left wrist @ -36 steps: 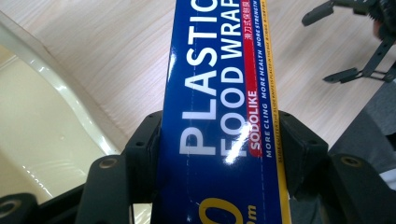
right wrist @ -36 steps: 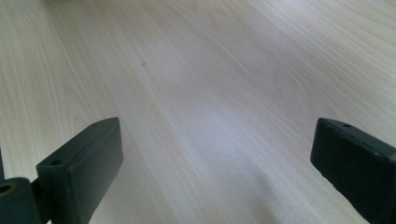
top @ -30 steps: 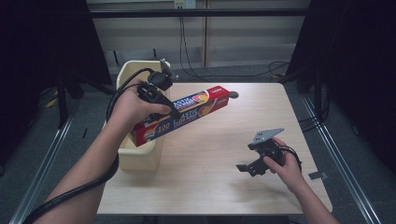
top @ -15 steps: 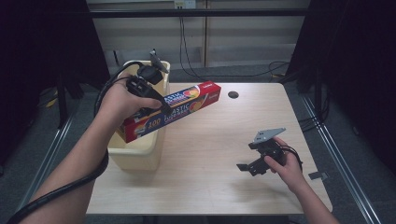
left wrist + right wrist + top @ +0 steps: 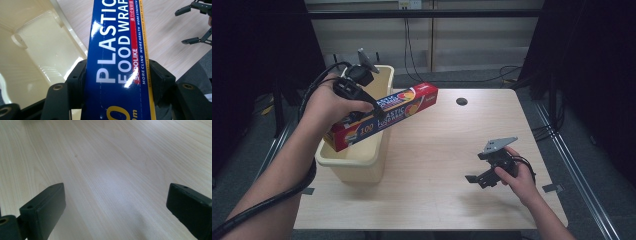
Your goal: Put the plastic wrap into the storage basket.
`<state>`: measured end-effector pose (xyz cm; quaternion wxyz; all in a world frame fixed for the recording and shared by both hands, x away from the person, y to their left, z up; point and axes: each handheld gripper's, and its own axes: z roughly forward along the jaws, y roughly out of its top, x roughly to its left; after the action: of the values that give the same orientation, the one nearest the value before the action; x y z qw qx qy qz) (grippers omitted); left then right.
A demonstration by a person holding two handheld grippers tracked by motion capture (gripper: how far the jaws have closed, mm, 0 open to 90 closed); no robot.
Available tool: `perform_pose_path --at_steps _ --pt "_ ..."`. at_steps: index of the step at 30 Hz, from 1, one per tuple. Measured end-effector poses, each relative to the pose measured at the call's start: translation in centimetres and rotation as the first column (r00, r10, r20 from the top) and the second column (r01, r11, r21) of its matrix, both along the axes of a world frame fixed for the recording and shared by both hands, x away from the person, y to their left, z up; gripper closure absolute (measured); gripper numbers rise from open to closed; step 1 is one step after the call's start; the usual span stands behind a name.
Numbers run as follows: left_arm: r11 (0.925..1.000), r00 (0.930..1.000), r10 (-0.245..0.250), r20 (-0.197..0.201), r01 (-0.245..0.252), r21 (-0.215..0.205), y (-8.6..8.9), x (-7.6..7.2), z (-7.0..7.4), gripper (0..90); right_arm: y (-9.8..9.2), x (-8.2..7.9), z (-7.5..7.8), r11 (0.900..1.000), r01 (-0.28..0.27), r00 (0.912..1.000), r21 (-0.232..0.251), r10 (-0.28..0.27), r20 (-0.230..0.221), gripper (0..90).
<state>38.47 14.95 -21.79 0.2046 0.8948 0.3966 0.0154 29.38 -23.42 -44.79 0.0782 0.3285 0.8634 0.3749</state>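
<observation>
Cream bin (image 5: 362,162) (inside bare), wrap box (image 5: 384,116) above it pinched in left fingers (image 5: 77,75); right fingers (image 5: 42,210) spread.

Left tongs (image 5: 371,111) raised and clamped, right tongs (image 5: 478,174) low, jaws apart

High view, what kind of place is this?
Probably a lab recording booth, not a kitchen: a bare pale wooden table ringed by black curtains, with loose black cables trailing across the grey floor behind.

Black gripper (image 5: 368,107) with thick black cable (image 5: 272,200)
</observation>
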Motion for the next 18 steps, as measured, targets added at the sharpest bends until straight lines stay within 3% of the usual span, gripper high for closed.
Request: perform_pose_path --at_steps 2,11,18 --pt "1.0000 1.0000 -0.002 0.003 0.002 0.005 0.2 0.0 0.1 41.3 0.0 0.0 0.0 1.000 -0.004 1.0000 0.003 0.004 0.000 2.4" --pt "0.9972 0.9972 0.073 0.017 -0.073 -0.016 1.9 -0.2 0.6 41.3 0.0 0.1 0.0 1.000 -0.006 1.0000 0.006 0.006 -0.007 2.3" --pt "0.9950 0.9947 0.100 0.023 -0.100 -0.001 3.2 0.0 0.8 41.3 0.1 0.0 -0.1 1.000 -0.012 0.9999 0.002 0.012 -0.001 2.3"
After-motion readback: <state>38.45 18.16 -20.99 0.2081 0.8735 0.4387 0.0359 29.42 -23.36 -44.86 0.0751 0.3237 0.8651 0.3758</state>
